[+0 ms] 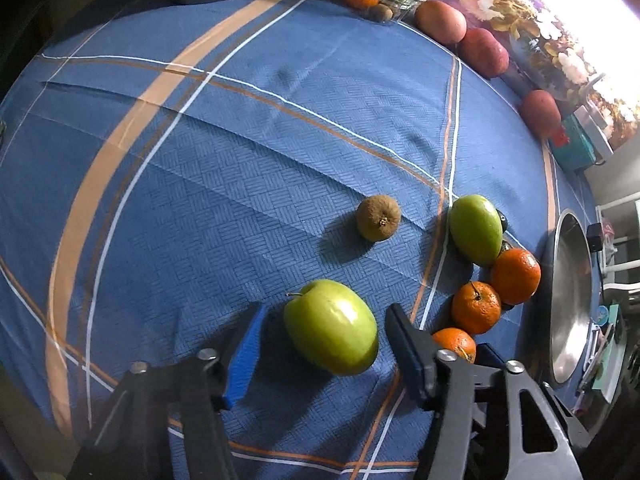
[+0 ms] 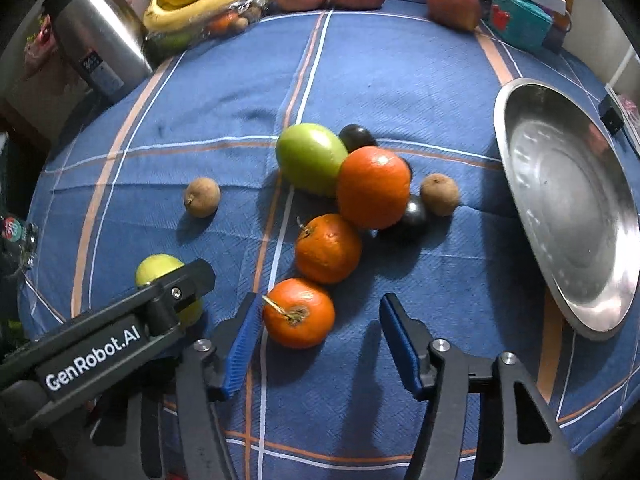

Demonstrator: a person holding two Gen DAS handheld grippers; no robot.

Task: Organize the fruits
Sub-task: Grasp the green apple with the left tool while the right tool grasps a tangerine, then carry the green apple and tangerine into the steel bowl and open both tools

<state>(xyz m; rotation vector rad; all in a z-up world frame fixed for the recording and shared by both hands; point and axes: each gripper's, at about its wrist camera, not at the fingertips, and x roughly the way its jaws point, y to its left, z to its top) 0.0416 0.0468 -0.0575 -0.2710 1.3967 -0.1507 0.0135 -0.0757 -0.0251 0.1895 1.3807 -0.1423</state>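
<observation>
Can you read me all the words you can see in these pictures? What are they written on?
"GenRobot.AI": white letters on the black body of the left gripper, seen from the right wrist.
Kettle: a dark label with pale print, too small to read.
Teal box: a red mark, no readable words.
Red and green sticker at the left edge: too blurred to read.

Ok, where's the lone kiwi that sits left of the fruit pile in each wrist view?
Left wrist: lone kiwi at centre, beyond the left gripper.
Right wrist: lone kiwi left of centre.
Shared landmark: the oval green fruit to the kiwi's right in both.
</observation>
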